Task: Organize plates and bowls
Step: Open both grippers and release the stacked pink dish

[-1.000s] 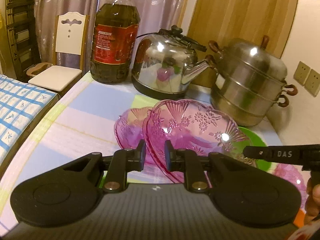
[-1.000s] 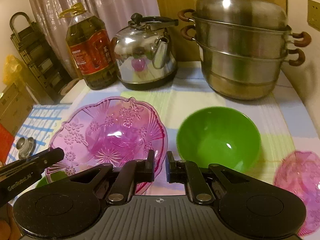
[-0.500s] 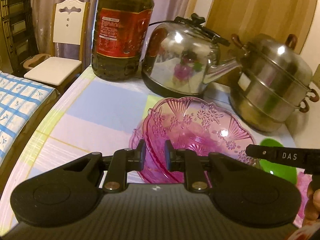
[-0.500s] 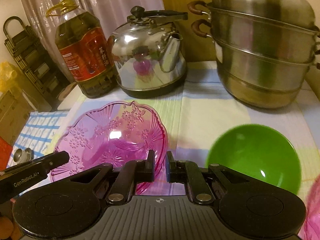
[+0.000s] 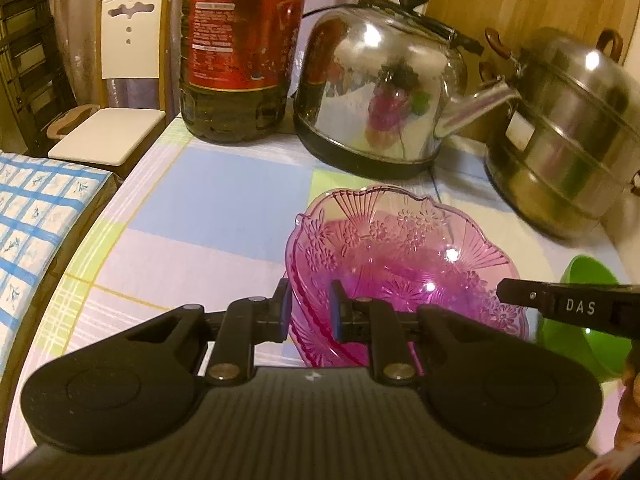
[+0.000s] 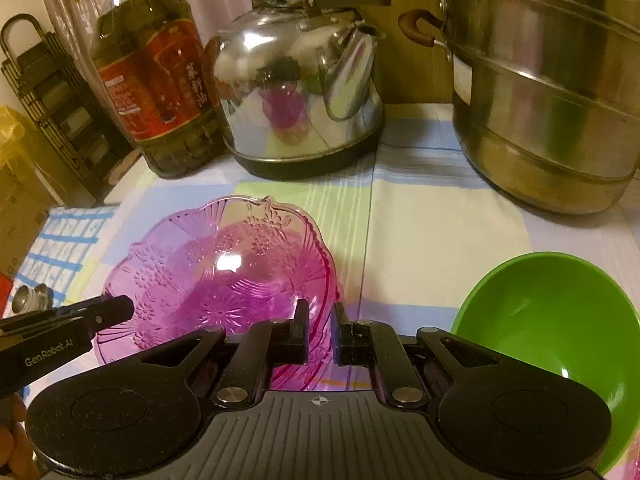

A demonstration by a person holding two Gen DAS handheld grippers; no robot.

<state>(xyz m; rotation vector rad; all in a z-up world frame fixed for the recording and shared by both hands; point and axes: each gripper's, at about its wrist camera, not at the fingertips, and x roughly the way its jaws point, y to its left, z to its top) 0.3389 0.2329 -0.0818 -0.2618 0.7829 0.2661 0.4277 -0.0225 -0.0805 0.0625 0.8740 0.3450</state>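
Both grippers are pinching the pink bowl (image 5: 404,272): left gripper (image 5: 308,312) reading "GenRobot.AI", right gripper (image 6: 320,332) showing "DAS".

Oil bottle (image 5: 240,48), steel kettle (image 5: 384,96), stacked steamer pot (image 5: 568,136), white chair (image 5: 120,80)

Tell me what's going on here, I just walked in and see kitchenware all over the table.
A person is holding a gripper in each hand, and both are clamped on the rim of a pink glass-look plate: the left gripper on one side, the right gripper on the other. It appears to sit over a second pink plate. A green bowl waits to the right; an oil bottle, kettle and steamer pot line the back.
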